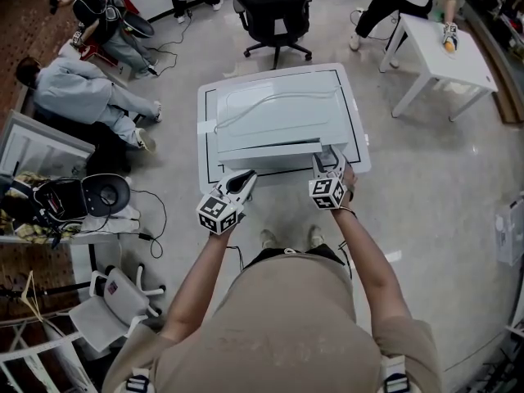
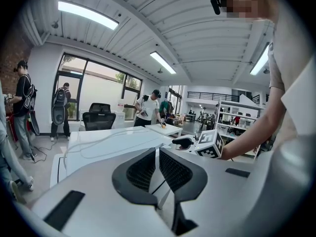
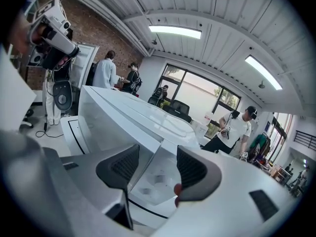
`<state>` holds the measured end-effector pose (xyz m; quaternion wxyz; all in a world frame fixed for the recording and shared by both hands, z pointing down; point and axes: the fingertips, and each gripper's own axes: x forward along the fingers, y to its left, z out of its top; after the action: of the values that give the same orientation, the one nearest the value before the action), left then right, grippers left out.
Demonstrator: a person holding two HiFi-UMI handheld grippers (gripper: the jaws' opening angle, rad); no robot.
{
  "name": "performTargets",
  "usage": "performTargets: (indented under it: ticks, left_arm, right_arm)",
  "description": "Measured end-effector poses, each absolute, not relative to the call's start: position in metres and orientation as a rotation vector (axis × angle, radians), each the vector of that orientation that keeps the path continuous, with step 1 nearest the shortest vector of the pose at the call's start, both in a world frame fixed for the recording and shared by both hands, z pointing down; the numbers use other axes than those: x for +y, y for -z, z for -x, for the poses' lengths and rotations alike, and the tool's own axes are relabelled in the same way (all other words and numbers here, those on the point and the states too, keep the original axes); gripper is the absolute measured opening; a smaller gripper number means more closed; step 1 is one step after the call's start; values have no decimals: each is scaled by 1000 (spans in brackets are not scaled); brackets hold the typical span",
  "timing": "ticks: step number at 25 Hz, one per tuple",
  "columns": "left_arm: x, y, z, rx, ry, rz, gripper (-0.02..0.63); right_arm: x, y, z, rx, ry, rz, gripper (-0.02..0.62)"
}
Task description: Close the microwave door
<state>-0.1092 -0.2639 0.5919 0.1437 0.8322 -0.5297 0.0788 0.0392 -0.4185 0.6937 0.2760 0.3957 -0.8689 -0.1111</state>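
Note:
The white microwave (image 1: 274, 109) stands on a small white table (image 1: 358, 150), seen from above in the head view. Its front door panel (image 1: 270, 151) faces me and looks folded in against the body; I cannot tell whether it is fully latched. My right gripper (image 1: 329, 164) is at the microwave's front right corner, open, with nothing between its pads (image 3: 158, 154); the corner edge of the microwave (image 3: 123, 117) lies just ahead of it. My left gripper (image 1: 246, 180) hovers off the front left, shut and empty (image 2: 157, 152), pointing over the microwave top (image 2: 113, 142).
A black office chair (image 1: 274, 11) stands behind the table. A second white table (image 1: 446, 51) with a person beside it is at the back right. People (image 1: 82, 97) sit on the floor at the left, among gear and cables (image 1: 102, 195).

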Motion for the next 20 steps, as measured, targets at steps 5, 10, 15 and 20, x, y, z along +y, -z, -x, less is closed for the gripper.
performTargets:
  ticks: [5, 10, 15, 20]
  left_arm:
    - [-265, -594, 111, -1533, -230, -2390, 11]
    - [-269, -591, 112, -1544, -223, -2389, 11]
    - [-274, -590, 116, -1548, -221, -2389, 11]
    - [-277, -590, 116, -1547, -204, -2391, 11]
  right_arm:
    - [-418, -694, -36, -2323, 320, -1041, 227]
    - [-423, -692, -32, -2278, 430, -991, 234]
    - [-435, -690, -24, -2217, 528, -950, 247]
    - [-433, -687, -25, -2208, 538, -930, 248]
